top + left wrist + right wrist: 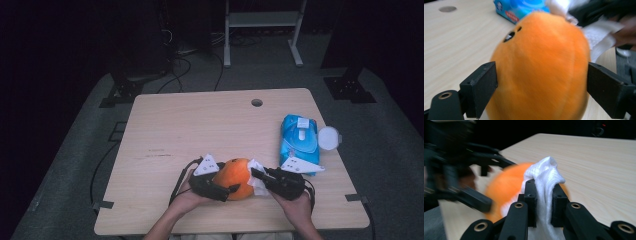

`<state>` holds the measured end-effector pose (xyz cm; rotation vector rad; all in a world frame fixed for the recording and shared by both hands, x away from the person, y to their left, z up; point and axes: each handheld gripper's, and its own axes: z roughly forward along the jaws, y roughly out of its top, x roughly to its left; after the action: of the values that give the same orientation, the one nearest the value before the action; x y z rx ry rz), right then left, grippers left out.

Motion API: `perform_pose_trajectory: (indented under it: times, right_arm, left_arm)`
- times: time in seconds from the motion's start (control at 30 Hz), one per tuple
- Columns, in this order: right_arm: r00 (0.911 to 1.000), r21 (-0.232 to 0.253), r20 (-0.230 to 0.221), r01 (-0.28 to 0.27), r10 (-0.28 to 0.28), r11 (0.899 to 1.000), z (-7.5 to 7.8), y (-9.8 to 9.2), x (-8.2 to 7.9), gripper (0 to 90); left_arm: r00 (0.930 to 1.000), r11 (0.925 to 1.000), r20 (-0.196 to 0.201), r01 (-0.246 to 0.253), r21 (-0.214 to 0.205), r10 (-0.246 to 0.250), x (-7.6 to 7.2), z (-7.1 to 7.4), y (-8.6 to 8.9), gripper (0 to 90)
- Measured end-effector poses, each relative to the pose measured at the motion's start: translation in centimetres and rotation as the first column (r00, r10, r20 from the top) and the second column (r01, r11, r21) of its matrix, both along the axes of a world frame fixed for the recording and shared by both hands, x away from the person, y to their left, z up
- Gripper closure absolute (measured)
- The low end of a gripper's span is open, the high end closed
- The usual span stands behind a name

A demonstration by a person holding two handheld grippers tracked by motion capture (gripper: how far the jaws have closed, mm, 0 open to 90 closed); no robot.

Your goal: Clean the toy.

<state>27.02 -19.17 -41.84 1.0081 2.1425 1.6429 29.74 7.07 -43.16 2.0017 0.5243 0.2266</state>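
Here, the orange plush ball (539,67) sits on the table (190,125) between your left gripper's (541,82) wide-spread jaws, which flank its sides. Your right gripper (544,195) pinches a white wipe (546,173) against the ball's far side.

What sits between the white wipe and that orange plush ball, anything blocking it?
Nothing visible does. The right gripper pinches the white wipe right against the orange plush ball, which sits between the left gripper's jaws. The blue wipe pack lies off to the side.
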Motion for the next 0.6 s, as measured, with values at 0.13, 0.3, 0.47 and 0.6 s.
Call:
perform_pose_trajectory:
  times: [0.13, 0.3, 0.47, 0.6]
  right_arm:
    - [0.9977, -0.001, 0.046, -0.05, 0.05, 0.999, 0.9, 1.1, -0.6, 77.8]
    - [0.9998, -0.013, 0.018, 0.005, -0.004, 1.0, 0.2, 0.1, 0.1, 77.7]
    - [0.9981, 0.007, 0.025, -0.056, 0.056, 0.998, 0.2, 1.6, -0.8, 77.7]
    - [0.9986, -0.014, 0.016, -0.05, 0.051, 0.999, -0.3, 1.7, -0.5, 77.5]
  left_arm:
    - [0.9993, 0.9994, 0.016, 0.035, 0.009, -0.035, -0.5, 1.1, -0.1, 31.6]
    - [0.999, 0.9979, -0.017, 0.042, -0.051, -0.042, -0.3, 2.1, 0.8, 34.3]
    - [0.9997, 0.9995, -0.005, 0.026, -0.019, -0.026, -0.4, 1.5, 0.1, 31.7]
    - [0.9981, 0.9981, -0.006, 0.061, -0.01, -0.061, -0.4, 1.6, 0.2, 19.9]
